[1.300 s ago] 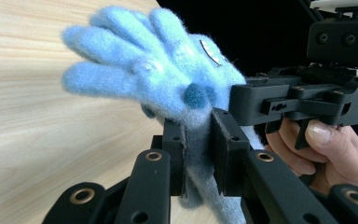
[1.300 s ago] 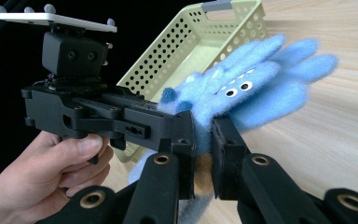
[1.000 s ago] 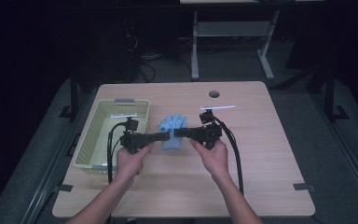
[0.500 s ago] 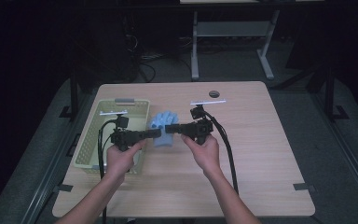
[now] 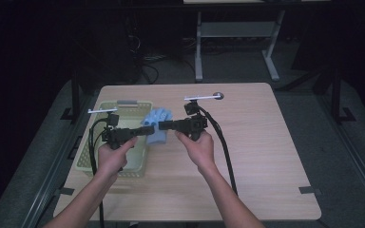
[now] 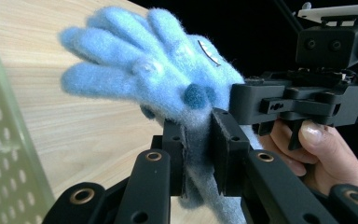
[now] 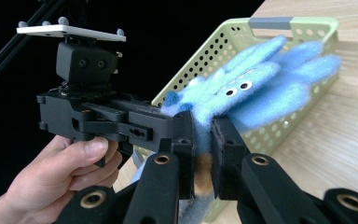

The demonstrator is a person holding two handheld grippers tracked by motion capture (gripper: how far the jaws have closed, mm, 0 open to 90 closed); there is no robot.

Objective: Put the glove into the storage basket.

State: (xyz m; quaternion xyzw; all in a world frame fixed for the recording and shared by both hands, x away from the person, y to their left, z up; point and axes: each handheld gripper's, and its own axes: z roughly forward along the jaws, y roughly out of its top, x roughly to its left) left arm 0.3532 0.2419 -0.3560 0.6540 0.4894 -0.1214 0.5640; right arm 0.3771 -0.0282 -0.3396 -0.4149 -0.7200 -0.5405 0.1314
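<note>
Gripping one fuzzy blue glove (image 5: 158, 124) from opposite sides, a person's two hand-held grippers meet above the left half of a pale wood-grain table (image 5: 266, 156), seen from the high view. At far left, a light green perforated plastic basket (image 5: 98, 159) sits close to the table's left edge, its rim carrying a grey tab; the left gripper (image 5: 148, 130) reaches out from over the basket toward the middle, its black jaws clamped together on the glove's cuff end. In the left gripper view those jaws (image 6: 198, 156) pinch the woolly fabric, with the glove's five fingers splayed up and to the left over the wood. The glove hangs clear of the tabletop, just right of the basket's right wall and level with its far half. The right gripper (image 5: 160, 125) comes in from the other side, its jaws likewise closed tight on the same fabric, as the right gripper view (image 7: 203, 144) shows; small googly eyes and a darker blue pompom mark the plush surface. A small pale tag on the glove is too small to read. To the right, the tabletop lies bare out to its rounded far corner, where a small dark disc (image 5: 218, 95) rests near the far edge. Dark floor surrounds the table.
</note>
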